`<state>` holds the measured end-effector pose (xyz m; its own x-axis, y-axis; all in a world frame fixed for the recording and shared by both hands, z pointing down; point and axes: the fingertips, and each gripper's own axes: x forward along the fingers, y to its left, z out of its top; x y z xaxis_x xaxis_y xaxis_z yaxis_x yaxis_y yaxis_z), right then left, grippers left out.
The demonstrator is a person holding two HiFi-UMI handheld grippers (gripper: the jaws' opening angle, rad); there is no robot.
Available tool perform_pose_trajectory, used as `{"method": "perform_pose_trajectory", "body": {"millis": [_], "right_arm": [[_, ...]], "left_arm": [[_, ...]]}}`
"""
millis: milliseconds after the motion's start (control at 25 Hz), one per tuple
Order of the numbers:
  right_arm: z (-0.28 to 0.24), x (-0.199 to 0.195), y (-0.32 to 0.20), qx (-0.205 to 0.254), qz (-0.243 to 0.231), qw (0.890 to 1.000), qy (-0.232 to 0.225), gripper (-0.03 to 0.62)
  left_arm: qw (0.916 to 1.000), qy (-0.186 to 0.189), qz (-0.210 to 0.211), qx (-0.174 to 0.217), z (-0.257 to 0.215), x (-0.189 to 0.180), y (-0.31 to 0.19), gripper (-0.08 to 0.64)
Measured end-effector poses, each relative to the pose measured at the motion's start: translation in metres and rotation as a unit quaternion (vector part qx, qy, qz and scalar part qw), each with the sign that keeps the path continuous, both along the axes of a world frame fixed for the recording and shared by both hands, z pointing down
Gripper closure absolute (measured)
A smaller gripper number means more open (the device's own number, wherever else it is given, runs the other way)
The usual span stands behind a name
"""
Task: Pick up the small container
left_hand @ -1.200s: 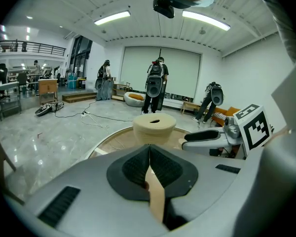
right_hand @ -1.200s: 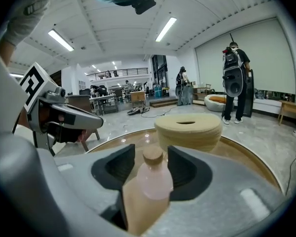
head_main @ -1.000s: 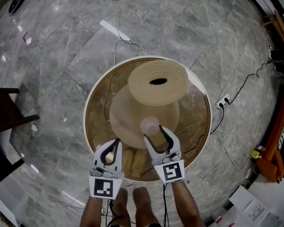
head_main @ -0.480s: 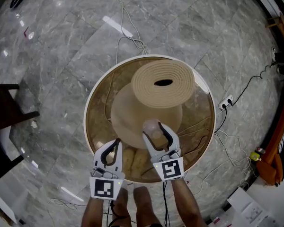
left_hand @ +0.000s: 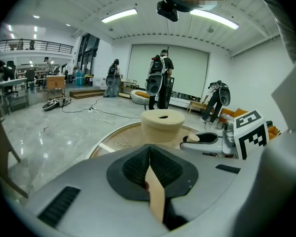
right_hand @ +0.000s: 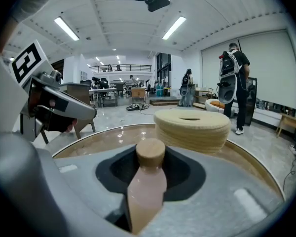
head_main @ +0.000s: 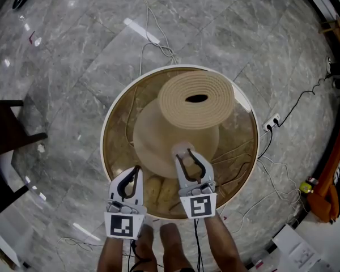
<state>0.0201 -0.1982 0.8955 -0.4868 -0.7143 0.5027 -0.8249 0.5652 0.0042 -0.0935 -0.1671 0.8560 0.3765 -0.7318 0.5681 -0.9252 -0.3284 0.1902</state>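
Your right gripper (head_main: 185, 153) had just been closing, and its jaws pinched the container (right_hand: 147, 181), which stood upright between them on the table (head_main: 238, 169). Your left gripper (head_main: 133, 172), jaws together and empty, hung farther off.

Bright ceiling strip lights (left_hand: 119, 16) fill the hall evenly; glare streaks the polished floor (head_main: 73, 55). Fisheye distortion bends the edges, and the corners fall black.
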Motion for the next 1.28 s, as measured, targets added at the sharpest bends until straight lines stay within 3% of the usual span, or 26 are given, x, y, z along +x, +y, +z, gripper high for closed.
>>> {"method": "perform_pose_trajectory", "body": {"millis": [760,1280], "right_arm": [[-0.011,-0.001,0.004,0.005,-0.001,1.0,0.002,0.465],[-0.088,0.001,-0.007,0.012,0.0,1.0,-0.003,0.465]], "left_arm": [[0.9999,-0.011,0.002,0.011,-0.014,-0.008,0.003,0.541],[0.998,-0.014,0.022,0.057,-0.094,-0.003,-0.016,0.541]]}}
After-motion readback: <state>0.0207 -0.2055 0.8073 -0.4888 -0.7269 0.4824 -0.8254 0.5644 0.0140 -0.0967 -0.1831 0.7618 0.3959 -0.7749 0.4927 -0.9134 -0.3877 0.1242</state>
